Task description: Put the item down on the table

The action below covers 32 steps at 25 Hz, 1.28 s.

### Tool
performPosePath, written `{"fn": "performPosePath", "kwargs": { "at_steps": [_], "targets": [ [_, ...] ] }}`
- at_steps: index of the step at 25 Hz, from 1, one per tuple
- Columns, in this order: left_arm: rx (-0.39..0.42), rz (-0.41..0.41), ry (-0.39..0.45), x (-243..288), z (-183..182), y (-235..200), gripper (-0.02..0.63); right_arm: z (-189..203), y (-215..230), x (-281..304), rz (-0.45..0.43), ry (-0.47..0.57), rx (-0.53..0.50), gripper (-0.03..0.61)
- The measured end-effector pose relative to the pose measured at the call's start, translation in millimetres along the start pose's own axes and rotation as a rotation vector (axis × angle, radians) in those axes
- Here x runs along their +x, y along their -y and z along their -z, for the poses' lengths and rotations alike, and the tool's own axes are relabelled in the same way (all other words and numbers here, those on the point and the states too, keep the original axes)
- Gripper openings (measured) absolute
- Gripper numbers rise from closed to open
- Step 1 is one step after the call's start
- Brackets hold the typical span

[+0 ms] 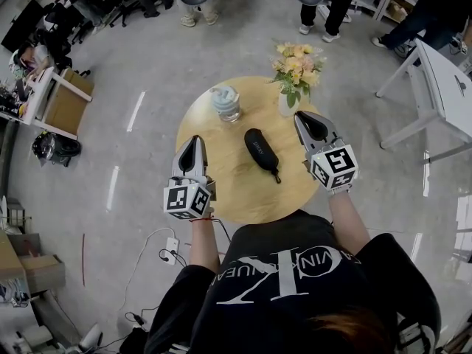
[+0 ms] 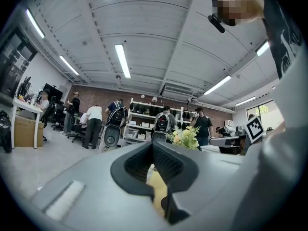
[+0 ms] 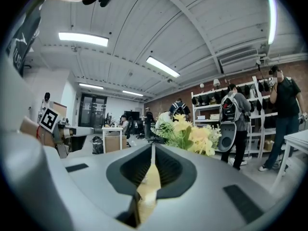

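The left gripper (image 2: pixel 153 146) has its two jaws pressed together, and nothing is between them. The right gripper (image 3: pixel 153 149) is the same: its jaws are closed tight and hold nothing. Both point away from the person.

In the head view the left gripper (image 1: pixel 195 141) is over the left edge of the round wooden table (image 1: pixel 243 198). The right gripper (image 1: pixel 301 117) is over the right side. Each one has a cube with black and white squares at its back end, the left cube (image 1: pixel 186 200) and the right cube (image 1: pixel 333 167).

The black case (image 1: pixel 261 151) lies flat on the table between the two grippers. Neither one touches it. It is long and rounded, and a small cord sticks out at the end nearer the person.

Farther back on the table stands a glass jar (image 1: pixel 226 102) with something pale inside. Beside it is a white vase (image 1: pixel 286 103) of yellow flowers (image 1: pixel 296 66), and the right gripper's tip is just beside that vase. The flowers show in both gripper views too, past the left jaws (image 2: pixel 185 137) and past the right jaws (image 3: pixel 190 134).

All around is a big room with a gray floor. A white table (image 1: pixel 442 87) stands off to the right, and people stand by shelves at the far wall (image 2: pixel 94 124).
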<state>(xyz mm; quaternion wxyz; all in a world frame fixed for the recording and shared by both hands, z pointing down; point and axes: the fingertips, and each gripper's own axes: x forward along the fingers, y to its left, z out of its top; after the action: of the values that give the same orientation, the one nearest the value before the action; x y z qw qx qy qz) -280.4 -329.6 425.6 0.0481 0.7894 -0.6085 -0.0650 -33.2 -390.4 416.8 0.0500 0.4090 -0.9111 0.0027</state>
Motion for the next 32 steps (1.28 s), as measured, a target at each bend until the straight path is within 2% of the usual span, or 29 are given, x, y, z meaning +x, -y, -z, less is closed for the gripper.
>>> {"fn": "performPosePath", "kwargs": {
  "at_steps": [17, 32],
  "targets": [
    [0.000, -0.025, 0.033, -3.8, -12.2, -13.7, 0.012, -18.8, -4.7, 11.0, -0.008, 0.058, 0.013, 0.034],
    [-0.004, -0.045, 0.024, -12.9, -9.4, -23.0, 0.012, -18.2, -8.2, 16.3, -0.014, 0.054, 0.022, 0.034]
  ]
}}
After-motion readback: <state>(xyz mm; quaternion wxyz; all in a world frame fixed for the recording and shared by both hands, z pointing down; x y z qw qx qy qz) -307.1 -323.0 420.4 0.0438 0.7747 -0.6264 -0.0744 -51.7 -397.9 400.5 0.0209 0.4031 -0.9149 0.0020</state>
